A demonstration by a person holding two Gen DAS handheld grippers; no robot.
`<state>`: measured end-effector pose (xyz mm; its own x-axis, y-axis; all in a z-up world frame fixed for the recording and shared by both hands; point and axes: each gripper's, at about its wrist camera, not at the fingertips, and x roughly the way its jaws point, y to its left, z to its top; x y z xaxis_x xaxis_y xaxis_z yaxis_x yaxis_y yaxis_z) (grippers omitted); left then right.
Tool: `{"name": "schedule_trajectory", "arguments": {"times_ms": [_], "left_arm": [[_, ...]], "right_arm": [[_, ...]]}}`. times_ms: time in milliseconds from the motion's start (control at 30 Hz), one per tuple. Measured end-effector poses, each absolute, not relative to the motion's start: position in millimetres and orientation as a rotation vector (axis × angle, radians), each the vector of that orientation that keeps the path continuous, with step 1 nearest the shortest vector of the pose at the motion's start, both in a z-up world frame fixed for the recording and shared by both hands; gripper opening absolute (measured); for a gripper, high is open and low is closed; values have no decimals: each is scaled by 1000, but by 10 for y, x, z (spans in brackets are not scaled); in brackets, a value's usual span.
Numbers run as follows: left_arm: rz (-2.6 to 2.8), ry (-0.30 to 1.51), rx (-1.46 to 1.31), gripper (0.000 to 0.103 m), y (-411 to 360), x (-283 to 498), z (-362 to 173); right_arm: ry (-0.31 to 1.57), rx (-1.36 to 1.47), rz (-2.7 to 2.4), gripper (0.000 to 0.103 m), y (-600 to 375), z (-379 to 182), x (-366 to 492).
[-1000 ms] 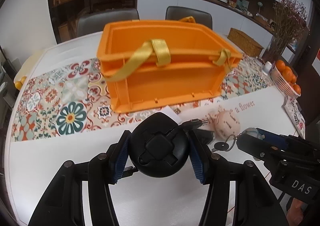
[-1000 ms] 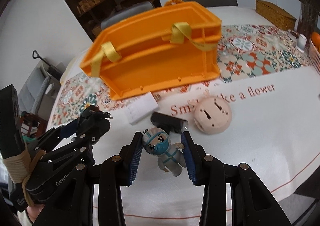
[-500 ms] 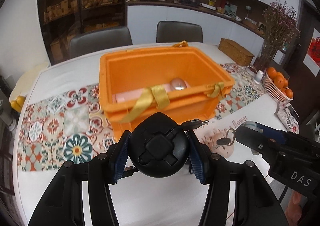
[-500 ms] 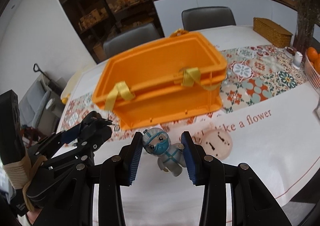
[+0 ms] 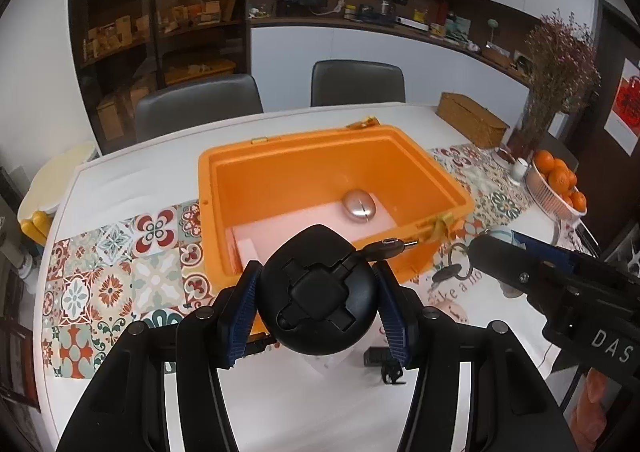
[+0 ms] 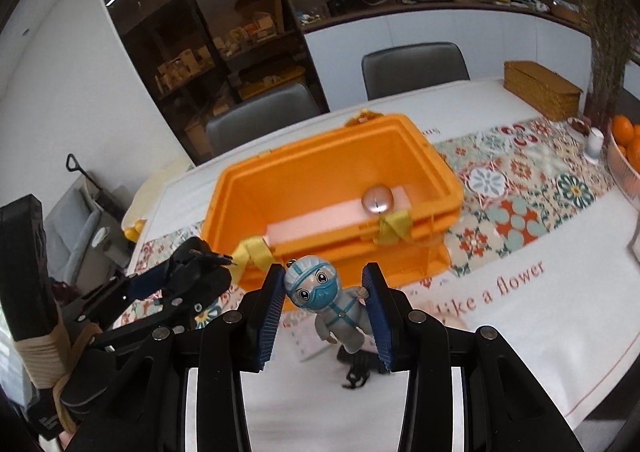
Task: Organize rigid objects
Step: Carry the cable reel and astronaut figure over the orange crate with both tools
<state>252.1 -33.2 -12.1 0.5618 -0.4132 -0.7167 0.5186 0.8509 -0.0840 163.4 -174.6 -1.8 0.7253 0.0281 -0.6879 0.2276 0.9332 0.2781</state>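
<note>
An orange bin (image 5: 280, 156) (image 6: 320, 156) stands on the patterned runner, with a silver rounded object (image 5: 359, 205) (image 6: 377, 199) and a pale pink pad inside. My left gripper (image 5: 318, 304) is shut on a round black device (image 5: 320, 292), held just in front of the bin's near wall. My right gripper (image 6: 324, 304) is shut on a small figurine (image 6: 330, 300) in a white suit with a blue mask, also lifted before the bin. Keys (image 5: 452, 272) hang by the right gripper as seen in the left wrist view.
On the white tablecloth below lie a white card (image 6: 308, 340), a small black item (image 6: 360, 364) and a pinkish round object (image 5: 448, 310). A basket of oranges (image 5: 560, 188), a vase of dried flowers (image 5: 556, 92) and a wicker box (image 6: 540, 90) stand at the right. Two chairs sit behind.
Both grippers have risen with their objects, so the bin's inside now shows from above. The items on the tablecloth have dropped lower and partly out of sight behind the grippers.
</note>
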Motion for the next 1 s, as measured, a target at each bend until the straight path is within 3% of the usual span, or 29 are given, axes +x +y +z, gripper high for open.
{"name": "schedule_trajectory", "arguments": {"times_ms": [600,1000], "left_arm": [[-392,751,78,55,-515,2760,101],[-314,837,81,55,-674,3127,-16]], "right_arm": [[731,252,56,40,-2001,261,2156],[839,222,67,40,-2112,123,2615]]}}
